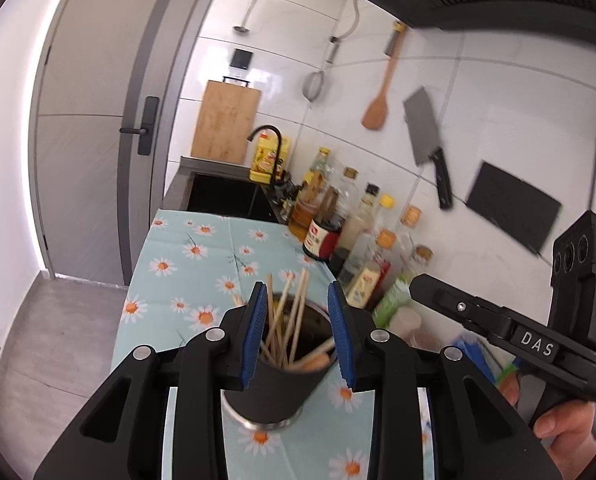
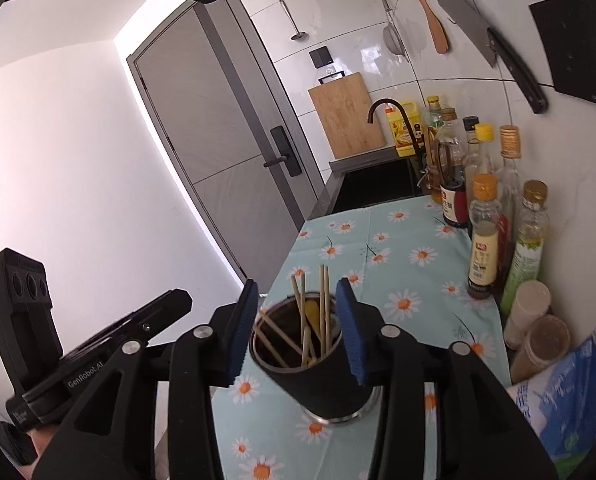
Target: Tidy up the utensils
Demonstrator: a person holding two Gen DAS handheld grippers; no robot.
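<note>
Lighting: bright, even daylight. A blown-out white strip (image 1: 38,128) runs beside the door (image 1: 98,120).
Glare: soft reflections on the glossy wall tiles (image 2: 373,56).
Blur: motion smear on the cleaver (image 1: 425,136) and bottles (image 1: 361,240) in the left view; the right view is sharper.
Distortion: strong fisheye bending, dark vignetted corners.

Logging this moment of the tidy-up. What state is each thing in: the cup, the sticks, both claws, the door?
Black metal-rimmed utensil cup: upright on the daisy cloth, touched by neither claw.
Wooden chopsticks: standing in the cup, leaning.
Left claw: open, empty.
Right claw: open, empty.
Grey door: closed.
</note>
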